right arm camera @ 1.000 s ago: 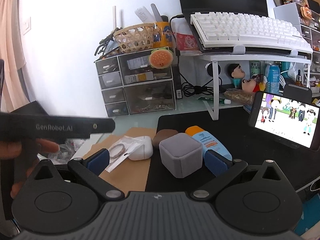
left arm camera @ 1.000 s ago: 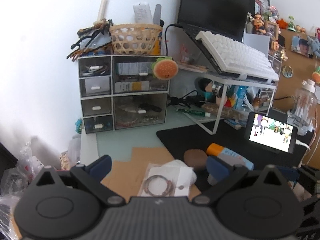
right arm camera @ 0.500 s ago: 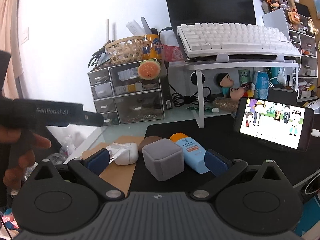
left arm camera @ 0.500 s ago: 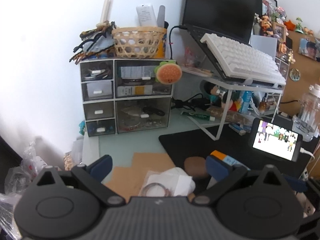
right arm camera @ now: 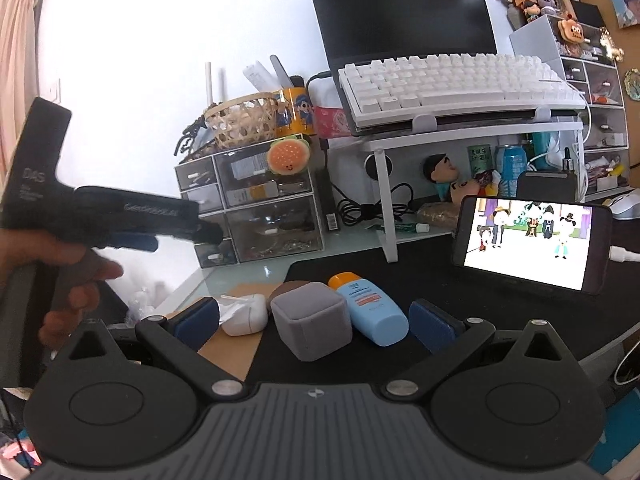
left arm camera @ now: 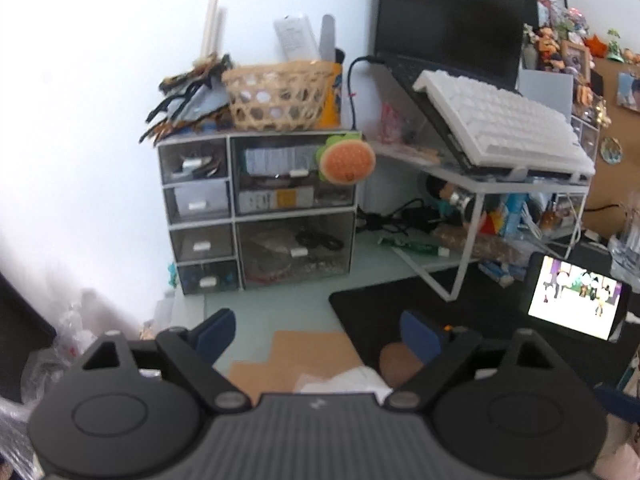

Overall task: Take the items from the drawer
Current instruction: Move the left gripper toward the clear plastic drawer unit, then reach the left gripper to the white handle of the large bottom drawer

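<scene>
The left claw [left arm camera: 316, 332] stood wide open and empty, aimed at the clear plastic drawer cabinet with white frame [left arm camera: 260, 212] at the back of the bench [left arm camera: 280, 300], well short of it. All the drawers looked shut, so the step in hand seemed to be the approach to a drawer, with nothing yet pulled out. The next move would call for bringing a blue fingertip onto one of the small white drawer tabs [left arm camera: 297, 252], closing on it and drawing it straight outward.

The right claw [right arm camera: 316, 320] was also spread wide and held nothing; it hovered low over a grey velvet square box [right arm camera: 312, 320], a light-blue sunscreen bottle with orange cap [right arm camera: 370, 304] and a white rounded earbud case [right arm camera: 244, 314], all lying between its fingers.

In the right wrist view the left tool's black body [right arm camera: 132, 216] bore "GenRobot.AI", blurred but probably that, and "DAS" on its upright. The bottle's label was too small to read.
</scene>
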The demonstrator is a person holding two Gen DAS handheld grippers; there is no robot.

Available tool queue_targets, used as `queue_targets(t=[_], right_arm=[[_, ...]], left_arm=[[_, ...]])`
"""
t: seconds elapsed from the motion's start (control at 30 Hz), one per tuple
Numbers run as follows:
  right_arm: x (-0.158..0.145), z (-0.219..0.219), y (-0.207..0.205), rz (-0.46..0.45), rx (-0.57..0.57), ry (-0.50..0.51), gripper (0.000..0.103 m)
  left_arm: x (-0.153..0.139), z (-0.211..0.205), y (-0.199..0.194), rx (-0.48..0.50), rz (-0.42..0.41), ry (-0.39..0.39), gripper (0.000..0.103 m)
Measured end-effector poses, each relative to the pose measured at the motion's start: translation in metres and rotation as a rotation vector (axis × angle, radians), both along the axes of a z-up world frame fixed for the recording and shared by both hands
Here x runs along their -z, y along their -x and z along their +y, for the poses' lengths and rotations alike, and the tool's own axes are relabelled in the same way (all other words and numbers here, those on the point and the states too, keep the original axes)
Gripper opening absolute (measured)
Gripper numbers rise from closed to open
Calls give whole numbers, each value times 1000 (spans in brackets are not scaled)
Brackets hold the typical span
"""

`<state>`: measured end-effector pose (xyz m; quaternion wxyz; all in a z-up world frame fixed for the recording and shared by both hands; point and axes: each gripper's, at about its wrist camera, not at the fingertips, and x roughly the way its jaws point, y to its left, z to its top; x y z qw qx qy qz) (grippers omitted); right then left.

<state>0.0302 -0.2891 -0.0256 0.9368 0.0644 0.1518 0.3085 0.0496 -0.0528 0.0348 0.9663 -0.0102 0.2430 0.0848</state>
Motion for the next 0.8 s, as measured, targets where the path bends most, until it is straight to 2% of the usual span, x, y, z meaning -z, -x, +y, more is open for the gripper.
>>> queue_targets(t=[0.3, 0.57, 0.8], right_arm=[[3, 6, 2, 15, -47, -17, 103], [4, 8, 7, 11, -47, -19, 103], [5, 2, 8, 23, -36, -51, 103]], left_arm=[[-7, -6, -11, -9, 19, -14, 92], [-12, 0, -22, -40, 32, -9, 92], [-9, 7, -31, -65, 43, -39, 91]])
